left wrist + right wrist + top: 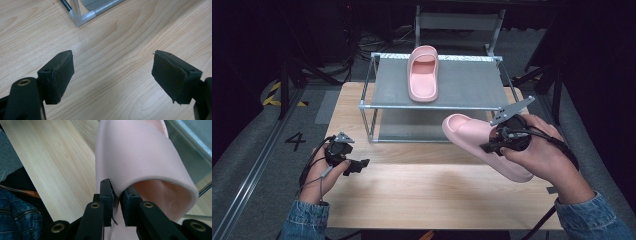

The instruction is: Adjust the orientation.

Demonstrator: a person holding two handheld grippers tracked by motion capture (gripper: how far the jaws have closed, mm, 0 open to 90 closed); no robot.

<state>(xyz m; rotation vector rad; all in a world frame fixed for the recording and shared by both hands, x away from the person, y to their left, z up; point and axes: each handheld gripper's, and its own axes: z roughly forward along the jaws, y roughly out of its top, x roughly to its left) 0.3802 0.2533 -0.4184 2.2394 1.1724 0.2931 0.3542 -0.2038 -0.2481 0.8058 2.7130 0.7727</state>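
One pink slipper (423, 73) lies on the top shelf of a grey metal rack (382, 85) at the back of the table. A second pink slipper (477, 137) hangs in the air in front of the rack's right half, toe pointing toward the rack. My right gripper (492, 146) is shut on the edge of its strap; in the right gripper view the jaws pinch the strap of this slipper (140, 155) at my right gripper (117, 205). My left gripper (357, 165) rests low at the table's left, open, with bare wood between its pads (58, 77).
The rack has a lower shelf (432, 125) under the top one, and its corner post (81, 15) stands close ahead of the left gripper. The wooden tabletop (432, 195) spreads in front. A chair frame (457, 22) stands behind the rack.
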